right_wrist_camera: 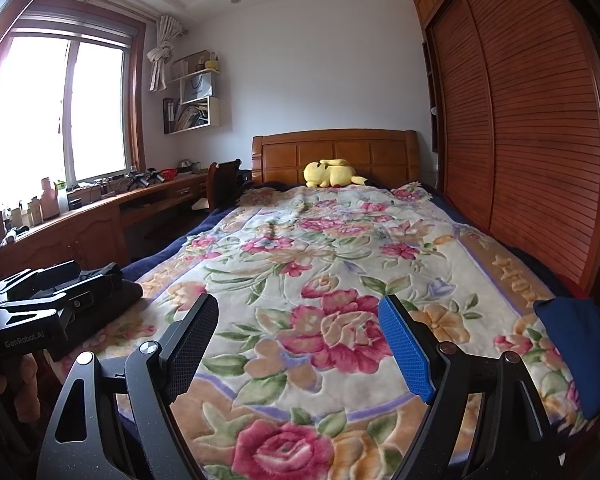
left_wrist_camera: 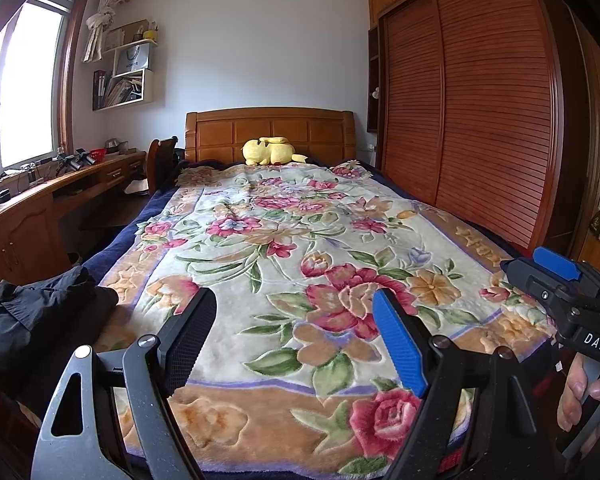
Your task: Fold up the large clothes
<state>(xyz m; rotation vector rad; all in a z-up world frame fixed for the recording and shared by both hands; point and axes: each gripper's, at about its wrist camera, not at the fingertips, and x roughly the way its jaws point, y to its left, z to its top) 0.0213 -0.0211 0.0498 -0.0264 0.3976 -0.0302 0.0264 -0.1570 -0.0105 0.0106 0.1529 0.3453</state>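
Floral bed [left_wrist_camera: 260,248], dark clothes [left_wrist_camera: 40,312] heaped at left edge; both tongs [left_wrist_camera: 296,340] [right_wrist_camera: 300,344] wide, empty.

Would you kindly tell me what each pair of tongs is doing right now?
Left tongs: open, holding nothing.
Right tongs: open, holding nothing.

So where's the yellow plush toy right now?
In both views the yellow plush toy lies at the far end of the bed, right against the wooden headboard, above the floral blanket.
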